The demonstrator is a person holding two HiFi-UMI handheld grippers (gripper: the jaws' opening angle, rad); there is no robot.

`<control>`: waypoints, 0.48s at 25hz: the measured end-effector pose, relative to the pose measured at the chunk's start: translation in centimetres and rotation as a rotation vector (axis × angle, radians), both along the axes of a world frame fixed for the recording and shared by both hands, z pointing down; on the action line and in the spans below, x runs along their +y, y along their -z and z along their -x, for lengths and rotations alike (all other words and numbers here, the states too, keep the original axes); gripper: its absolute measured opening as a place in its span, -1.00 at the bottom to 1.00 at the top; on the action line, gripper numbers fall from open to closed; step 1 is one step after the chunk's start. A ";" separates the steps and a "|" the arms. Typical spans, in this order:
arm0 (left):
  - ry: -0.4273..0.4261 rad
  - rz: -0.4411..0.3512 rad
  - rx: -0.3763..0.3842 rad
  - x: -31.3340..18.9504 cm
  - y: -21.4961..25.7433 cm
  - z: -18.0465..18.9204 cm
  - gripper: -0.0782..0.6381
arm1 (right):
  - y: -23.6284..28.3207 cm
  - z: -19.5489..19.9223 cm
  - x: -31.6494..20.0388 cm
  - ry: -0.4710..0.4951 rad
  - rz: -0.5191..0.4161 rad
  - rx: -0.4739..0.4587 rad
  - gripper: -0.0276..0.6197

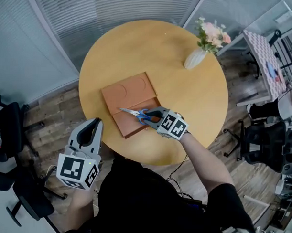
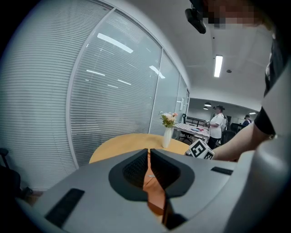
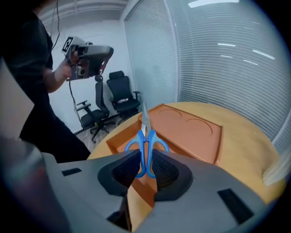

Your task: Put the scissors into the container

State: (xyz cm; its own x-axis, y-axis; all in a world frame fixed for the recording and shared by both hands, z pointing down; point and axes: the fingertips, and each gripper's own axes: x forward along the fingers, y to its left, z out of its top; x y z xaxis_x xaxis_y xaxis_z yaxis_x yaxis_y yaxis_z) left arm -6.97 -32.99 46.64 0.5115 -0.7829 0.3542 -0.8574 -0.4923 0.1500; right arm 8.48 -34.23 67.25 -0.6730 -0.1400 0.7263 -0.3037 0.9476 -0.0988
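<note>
The scissors [image 1: 136,113] are gripped by their blue handles in the right claw [image 3: 145,169], blades pointing out over the orange container [image 1: 125,91] on the bench [image 1: 190,91]. If released at this tilt, the blades could be caught on the rim (or an inner ledge) and left half out. The left claw [image 2: 149,170] is seen narrow and empty, off the bench.

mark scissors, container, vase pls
scissors [image 1: 134,112]: head view, on the blades.
container [image 1: 129,95]: head view, bare floor of its upper section.
vase [image 1: 194,58]: head view, middle of its white body.
</note>
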 end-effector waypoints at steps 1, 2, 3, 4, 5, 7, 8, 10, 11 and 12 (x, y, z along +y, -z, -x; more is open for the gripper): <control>0.003 0.001 0.001 0.0 0.0 0.1 -0.70 | -0.4 0.1 0.1 0.040 -0.005 0.030 -0.62; 0.006 0.001 0.002 0.1 0.0 0.3 -0.70 | -0.9 0.2 0.2 0.078 -0.010 0.062 -0.62; 0.009 0.000 0.004 0.1 0.1 0.4 -0.70 | -1.4 0.2 0.4 0.114 -0.012 0.099 -0.62; 0.011 -0.002 0.006 0.1 0.2 0.5 -0.70 | -2.0 0.1 0.5 0.148 -0.015 0.141 -0.62; 0.013 -0.005 0.008 0.1 0.4 0.5 -0.70 | -2.6 0.0 0.5 0.180 -0.018 0.184 -0.62; 0.016 -0.011 0.010 0.1 0.8 0.7 -0.70 | -3.5 -0.1 0.6 0.237 -0.025 0.258 -0.62; 0.018 -0.014 0.011 0.1 0.9 0.8 -0.70 | -4.0 -0.2 0.5 0.258 -0.024 0.290 -0.62; 0.025 -0.016 0.012 0.1 1.2 1.0 -0.70 | -4.8 -0.2 0.2 0.283 -0.015 0.342 -0.62; 0.029 -0.015 0.013 0.2 1.3 1.2 -0.70 | -5.1 -0.2 0.1 0.291 -0.008 0.363 -0.62; 0.032 -0.014 0.014 0.2 1.2 1.4 -0.70 | -5.5 -0.2 -0.1 0.296 -0.003 0.381 -0.62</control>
State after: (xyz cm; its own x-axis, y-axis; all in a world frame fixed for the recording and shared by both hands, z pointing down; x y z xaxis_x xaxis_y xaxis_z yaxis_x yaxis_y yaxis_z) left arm -8.33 -32.77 45.39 0.4910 -0.8035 0.3364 -0.8705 -0.4669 0.1555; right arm 8.70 -34.31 72.71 -0.3705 0.0150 0.9287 -0.0353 0.9989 -0.0302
